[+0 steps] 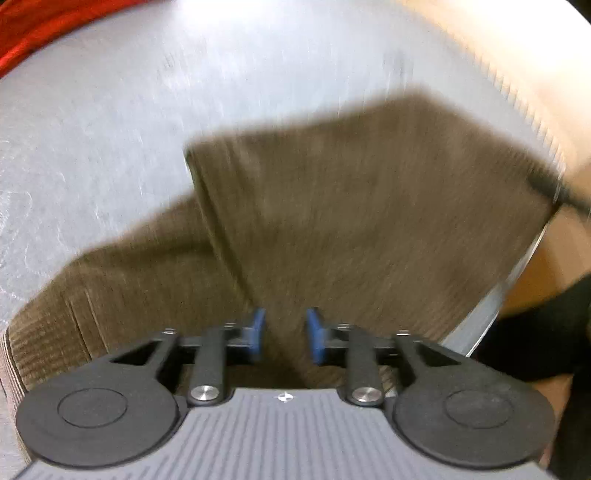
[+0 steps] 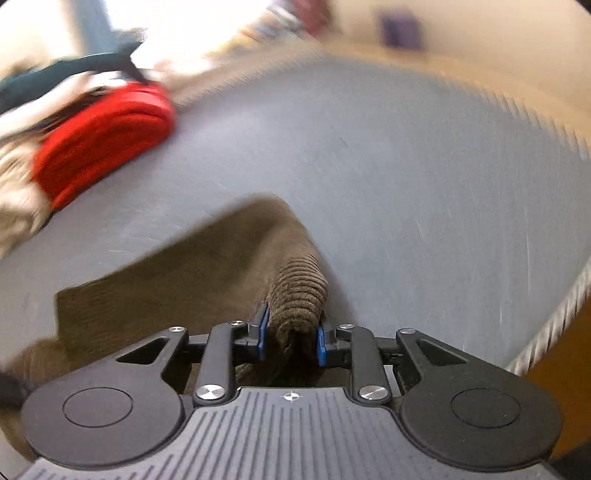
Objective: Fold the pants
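Grey table (image 1: pixel 147 110) fills both of your views, scuffed and blurred by motion. Your pants (image 1: pixel 332 206), brown corduroy, lie on it; take them as the landmark.

From your left wrist view, the pants spread across the middle and lower part of the table, with one panel folded over another along a slanting crease. Their far right edge reaches the table's rim. Your left gripper (image 1: pixel 285 334) sits low over the near part of the pants, its blue pads (image 1: pixel 258 332) apart with a narrow gap and only cloth showing below; nothing is pinched between them. Beyond the pants, at the far left corner of the table, you see a strip of red cloth (image 1: pixel 33 29).

From your right wrist view, your right gripper (image 2: pixel 291 341) is clamped on a bunched roll of the pants (image 2: pixel 207 273), the ribbed cloth bulging up between the blue pads (image 2: pixel 263 332). The rest of the pants trails left of the grip, flat on the table (image 2: pixel 406 184). Far left of the pants sits a red folded pile (image 2: pixel 107 136), touching pale cloth (image 2: pixel 18 206) beside it.
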